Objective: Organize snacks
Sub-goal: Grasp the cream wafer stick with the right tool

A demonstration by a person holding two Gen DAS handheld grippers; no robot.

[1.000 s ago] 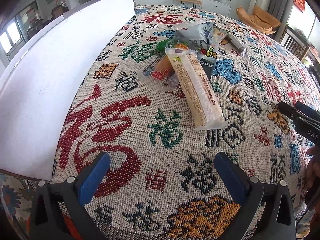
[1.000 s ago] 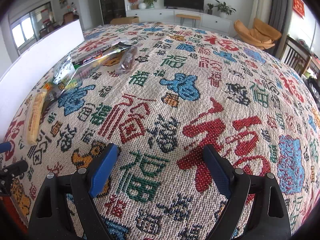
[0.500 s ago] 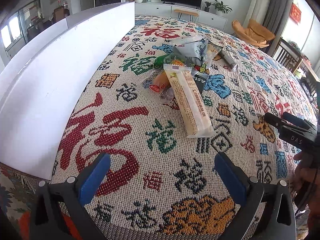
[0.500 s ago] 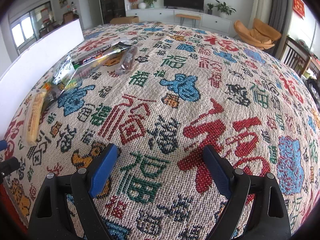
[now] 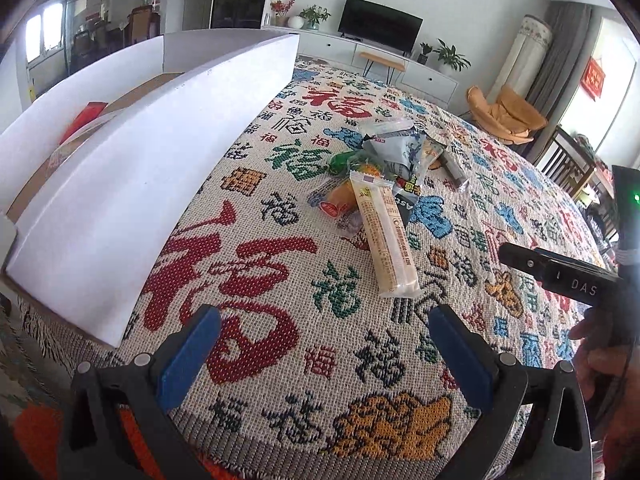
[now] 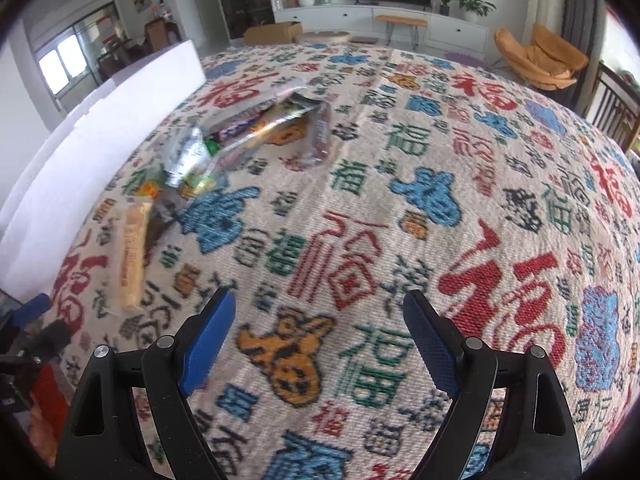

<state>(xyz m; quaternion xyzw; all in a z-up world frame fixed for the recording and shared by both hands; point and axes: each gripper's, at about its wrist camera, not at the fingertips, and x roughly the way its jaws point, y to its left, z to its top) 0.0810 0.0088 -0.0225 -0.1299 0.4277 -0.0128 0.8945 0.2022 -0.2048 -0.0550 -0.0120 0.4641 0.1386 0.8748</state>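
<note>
The patterned tablecloth (image 5: 256, 280) lies bare between the left gripper (image 5: 324, 354) and the long beige snack bar (image 5: 384, 236), so the way ahead is free; behind the bar the snack pile (image 5: 384, 160) crowds the middle; the white box (image 5: 140, 152) walls off the whole left side, its tall wall standing on the cloth near the pile; the right gripper (image 6: 318, 340), jaws apart, has bare cloth ahead and to its right; from its view the pile (image 6: 248, 132) sits ahead to the left, the white box (image 6: 100, 140) beyond it.
</note>
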